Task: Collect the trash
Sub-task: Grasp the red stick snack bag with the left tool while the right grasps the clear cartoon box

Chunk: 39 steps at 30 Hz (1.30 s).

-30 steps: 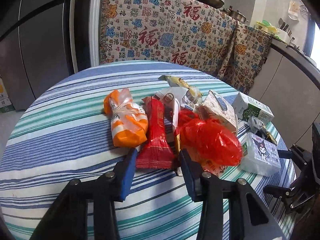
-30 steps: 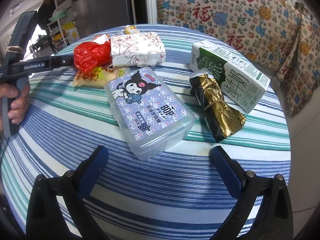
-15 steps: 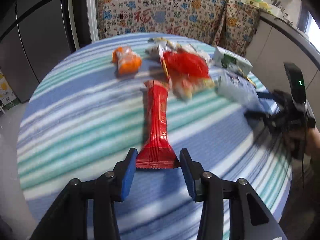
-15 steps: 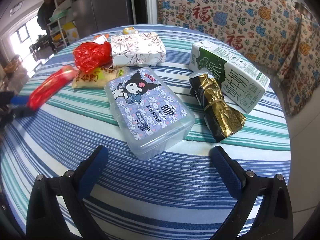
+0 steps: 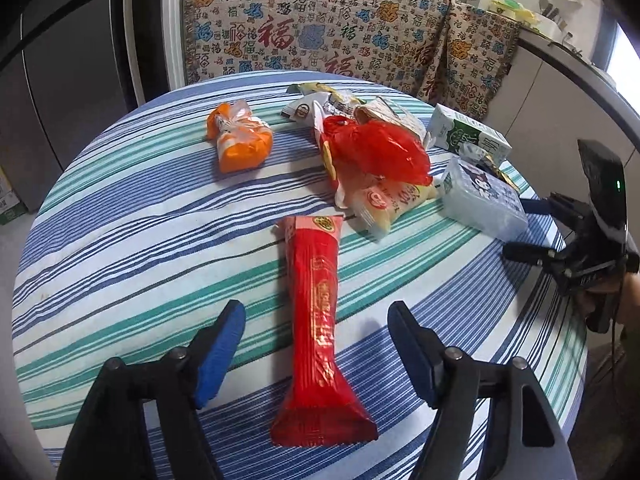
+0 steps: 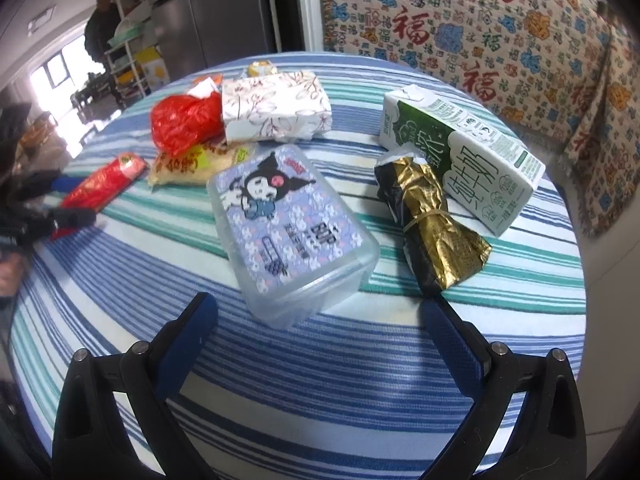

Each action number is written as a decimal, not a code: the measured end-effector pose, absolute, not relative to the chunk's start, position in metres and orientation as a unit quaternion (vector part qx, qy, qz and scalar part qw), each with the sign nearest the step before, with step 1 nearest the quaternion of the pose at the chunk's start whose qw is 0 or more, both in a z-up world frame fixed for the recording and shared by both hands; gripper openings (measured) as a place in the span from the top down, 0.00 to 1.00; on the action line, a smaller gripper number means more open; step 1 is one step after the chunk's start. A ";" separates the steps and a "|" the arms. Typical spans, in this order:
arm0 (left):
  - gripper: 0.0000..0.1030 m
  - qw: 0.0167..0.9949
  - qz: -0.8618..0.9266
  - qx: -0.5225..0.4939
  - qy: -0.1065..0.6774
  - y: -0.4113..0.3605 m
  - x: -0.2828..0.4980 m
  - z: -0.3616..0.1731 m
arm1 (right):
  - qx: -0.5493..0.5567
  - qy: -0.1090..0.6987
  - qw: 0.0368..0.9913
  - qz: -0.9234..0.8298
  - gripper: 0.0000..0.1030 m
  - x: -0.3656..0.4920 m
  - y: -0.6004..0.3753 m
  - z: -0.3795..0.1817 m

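Observation:
A long red snack wrapper (image 5: 318,328) lies on the striped round table (image 5: 132,216), between the jaws of my open left gripper (image 5: 316,322); the pads do not touch it. It also shows in the right wrist view (image 6: 102,188). Behind it lie an orange packet (image 5: 240,144), a red plastic bag (image 5: 376,152), a yellow packet (image 5: 392,204) and more wrappers (image 5: 320,104). My right gripper (image 6: 320,320) is open and empty, just short of a clear Kuromi box (image 6: 286,228). A black-gold foil packet (image 6: 430,220) and a green milk carton (image 6: 460,156) lie to its right.
A floral-wrapped tissue pack (image 6: 276,108) lies behind the Kuromi box. A patterned cloth (image 5: 320,28) covers the counter behind the table. A grey fridge (image 5: 60,60) stands at the left. The right gripper's body (image 5: 588,240) shows at the table's right edge.
My left gripper pulled the red wrapper back from the pile toward the near edge, then opened and let it go. The right gripper has not moved.

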<state>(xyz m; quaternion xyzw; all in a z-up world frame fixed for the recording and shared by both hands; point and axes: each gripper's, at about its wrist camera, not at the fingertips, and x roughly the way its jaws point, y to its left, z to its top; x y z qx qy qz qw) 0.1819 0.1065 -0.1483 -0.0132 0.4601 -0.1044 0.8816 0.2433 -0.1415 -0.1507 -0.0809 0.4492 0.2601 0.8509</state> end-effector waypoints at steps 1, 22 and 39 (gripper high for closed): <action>0.37 0.885 -0.099 -0.003 0.454 0.105 0.179 -0.149 | -0.081 0.445 0.852 0.263 0.01 0.244 -0.140 -0.150; 0.48 0.892 -0.077 0.023 0.445 0.090 0.175 -0.146 | -0.015 0.460 0.828 0.320 0.08 0.223 -0.116 -0.132; 0.79 0.889 -0.069 0.033 0.452 0.088 0.187 -0.140 | -0.053 0.492 0.837 0.232 0.32 0.263 -0.078 -0.133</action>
